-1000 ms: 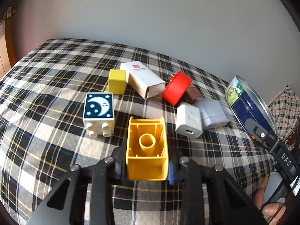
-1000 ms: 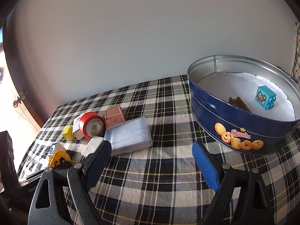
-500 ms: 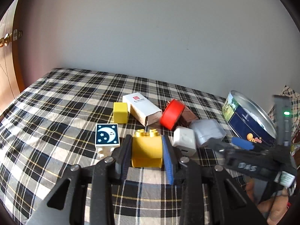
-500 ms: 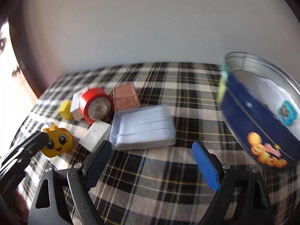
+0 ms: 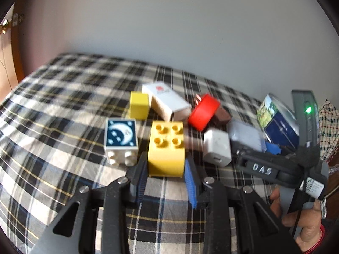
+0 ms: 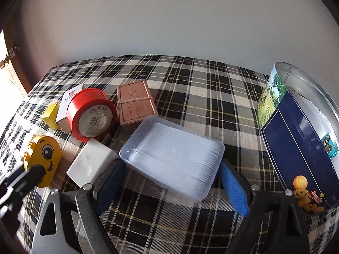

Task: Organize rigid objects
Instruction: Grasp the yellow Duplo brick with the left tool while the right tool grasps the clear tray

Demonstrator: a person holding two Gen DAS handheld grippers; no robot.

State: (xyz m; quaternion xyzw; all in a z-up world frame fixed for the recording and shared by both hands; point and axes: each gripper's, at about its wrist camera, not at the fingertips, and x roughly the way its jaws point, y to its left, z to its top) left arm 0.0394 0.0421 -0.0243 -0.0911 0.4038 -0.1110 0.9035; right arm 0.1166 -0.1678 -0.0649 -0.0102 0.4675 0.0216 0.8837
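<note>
Step in hand, as I judge it: you are placing with one hand and reaching with the other. Your left gripper [image 5: 166, 166] has just been opening; its fingers stand narrowly apart with the yellow brick [image 5: 166, 148] between them, studs up on the plaid cloth [image 6: 190, 84], just beside the moon brick [image 5: 120, 135] and apparently no longer pinched. Your right gripper [image 6: 171, 167] is spread wide, its fingers on either side of the clear plastic box [image 6: 171, 158], holding nothing. The next move likely calls for backing the left clear without nudging the brick, and closing the right squarely on the box's short walls before carrying it to the tin [image 6: 296, 148]. Count on the cloth: two bricks, one yellow cube [image 5: 138, 108], one white carton [image 5: 167, 101], one red tape roll [image 6: 91, 112], one brown box [image 6: 135, 103], one white charger [image 6: 91, 165], one clear box. In the tin: one blue brick [image 6: 327, 148] visible.
</note>
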